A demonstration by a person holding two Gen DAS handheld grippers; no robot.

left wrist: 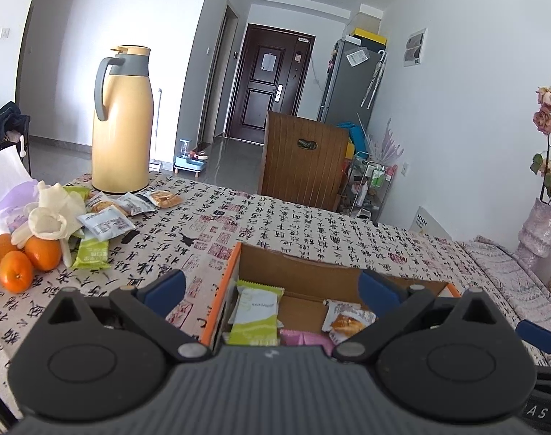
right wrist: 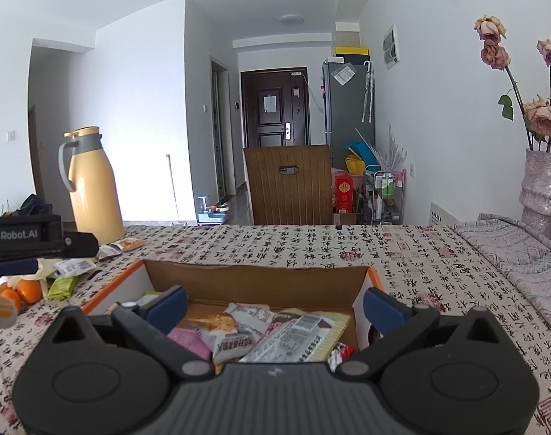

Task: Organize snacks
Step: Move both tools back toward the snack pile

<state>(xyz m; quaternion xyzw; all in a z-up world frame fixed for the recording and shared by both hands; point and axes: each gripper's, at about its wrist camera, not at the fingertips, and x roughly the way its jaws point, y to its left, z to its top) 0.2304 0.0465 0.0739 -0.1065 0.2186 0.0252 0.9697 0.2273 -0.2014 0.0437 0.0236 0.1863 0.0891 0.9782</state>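
Note:
An open cardboard box with an orange rim sits on the table and holds several snack packets, among them a green-and-white one and a pastry packet. My left gripper is open and empty above the box's left part. My right gripper is open and empty over the same box, above a heap of packets. More loose snack packets lie on the table at the left, also in the right wrist view.
A yellow thermos jug stands at the table's far left. Oranges and a white glove lie by the loose snacks. A vase of dried roses stands at right. A wooden chair is behind the table.

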